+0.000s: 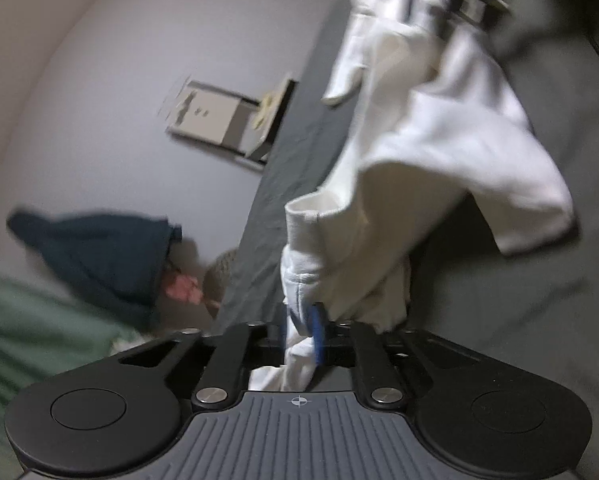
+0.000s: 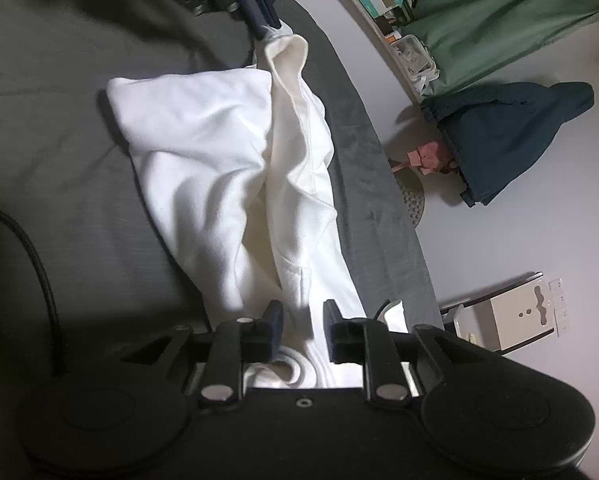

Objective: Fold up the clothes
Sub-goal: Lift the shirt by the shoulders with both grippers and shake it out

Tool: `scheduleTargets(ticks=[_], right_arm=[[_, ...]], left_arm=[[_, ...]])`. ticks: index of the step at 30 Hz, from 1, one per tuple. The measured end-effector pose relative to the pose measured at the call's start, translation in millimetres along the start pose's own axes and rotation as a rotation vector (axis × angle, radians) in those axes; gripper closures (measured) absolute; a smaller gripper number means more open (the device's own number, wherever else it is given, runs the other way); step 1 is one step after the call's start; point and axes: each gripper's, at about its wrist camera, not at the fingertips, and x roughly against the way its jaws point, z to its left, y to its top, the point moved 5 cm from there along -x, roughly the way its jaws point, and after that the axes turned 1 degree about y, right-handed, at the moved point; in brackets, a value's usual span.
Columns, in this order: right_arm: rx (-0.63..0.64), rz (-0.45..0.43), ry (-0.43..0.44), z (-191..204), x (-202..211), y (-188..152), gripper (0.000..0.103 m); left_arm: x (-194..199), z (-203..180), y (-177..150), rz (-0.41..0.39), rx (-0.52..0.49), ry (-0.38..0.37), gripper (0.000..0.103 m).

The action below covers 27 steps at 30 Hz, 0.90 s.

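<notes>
Grey bed sheet (image 2: pixel 59 128) carries a white garment (image 2: pixel 203 152) at centre. Left claw (image 1: pixel 303 330) at 6 o'clock pinches its hem; right claw (image 2: pixel 302 330) stands slightly open, cloth loose between.

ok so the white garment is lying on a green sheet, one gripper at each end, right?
Not green. The sheet under the white garment is dark grey, as the right wrist view shows. The rest holds: the left gripper is at the garment's far end and the right gripper at its near end.
</notes>
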Motion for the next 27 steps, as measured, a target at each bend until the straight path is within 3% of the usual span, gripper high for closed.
scheduleTargets(ticks=[3,8,15,16,17,19,23,24,27], right_arm=[[0.014,-0.001,-0.010,2.7,3.8,6.1,0.079],[0.009,-0.024,-0.012,4.9,16.4,6.6,0.066],[-0.053,-0.016,0.039,-12.1,4.6,8.9,0.066],[-0.079,-0.015,0.062,-15.2,3.7,10.0,0.068],[-0.108,-0.013,0.090,-18.6,2.5,10.9,0.081],[-0.162,0.003,0.137,-24.0,-0.6,10.8,0.099],[-0.198,-0.010,0.059,-27.5,5.3,6.7,0.099],[-0.203,-0.015,0.034,-28.1,7.4,5.6,0.099],[-0.230,-0.046,-0.096,-40.4,18.0,4.9,0.100]], left_arm=[[-4.6,-4.9,4.3,-0.006,-0.032,-0.002,0.083],[-15.7,-3.7,11.9,-0.001,-0.055,-0.005,0.083],[-33.6,-4.0,24.3,0.013,-0.089,-0.001,0.083],[-28.0,-3.9,24.1,0.014,-0.086,-0.005,0.083],[-22.9,-3.7,24.3,0.015,-0.081,-0.010,0.083],[-22.9,0.1,26.4,0.012,-0.023,-0.036,0.083],[-22.2,11.1,24.7,0.024,0.074,0.003,0.085],[-22.2,14.5,24.7,0.027,0.087,0.024,0.096],[-19.7,28.5,26.4,0.025,0.137,0.086,0.098]])
